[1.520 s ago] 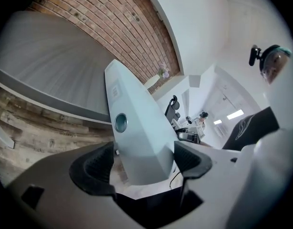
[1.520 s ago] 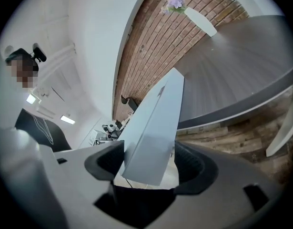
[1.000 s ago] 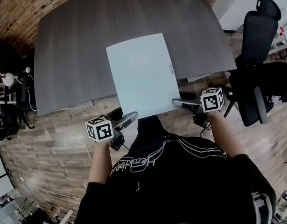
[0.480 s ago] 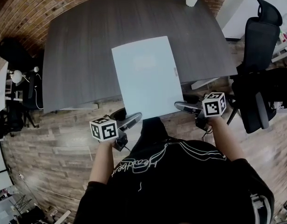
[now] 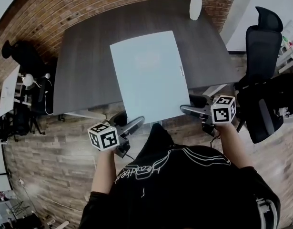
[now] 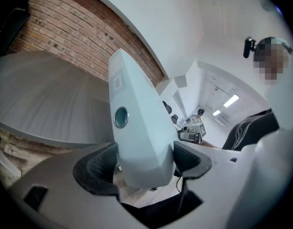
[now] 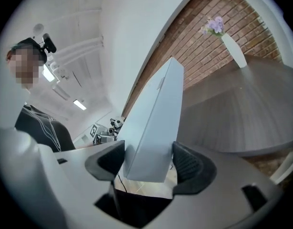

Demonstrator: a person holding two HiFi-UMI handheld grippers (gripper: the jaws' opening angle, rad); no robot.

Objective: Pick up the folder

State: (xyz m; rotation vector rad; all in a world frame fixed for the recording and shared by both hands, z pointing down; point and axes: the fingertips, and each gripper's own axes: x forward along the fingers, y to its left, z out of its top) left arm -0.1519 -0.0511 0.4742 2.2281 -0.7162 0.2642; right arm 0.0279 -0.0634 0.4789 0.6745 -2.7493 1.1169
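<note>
Head view: pale blue folder (image 5: 148,75) held out in front of the person, at 12 o'clock from the torso, its near edge past the near rim of the dark grey table (image 5: 84,56) and over the wood floor (image 5: 51,147).

Left gripper (image 5: 133,124) sat at the folder's 7 o'clock corner; right gripper (image 5: 190,111) at its 5 o'clock corner. One marker cube showed behind each.

Left gripper view: both dark pads pressed against the folder's sides, clenched on the corner. A round hole in the folder's spine sat at 11 o'clock from the pads. The folder rose up and away from the jaws, with the tabletop lower, toward 9 o'clock.

Right gripper view: jaws likewise clamped on the folder's other near corner, one pad on each face. The folder ran toward 1 o'clock and looked clear of the table surface.

White vase (image 5: 195,6) with pale flowers stood at the table's far edge, at 1 o'clock from the folder and well apart from it. Black office chair (image 5: 263,37) at 3 o'clock, off the table. Brick wall (image 5: 65,6) beyond the table, 11 o'clock
</note>
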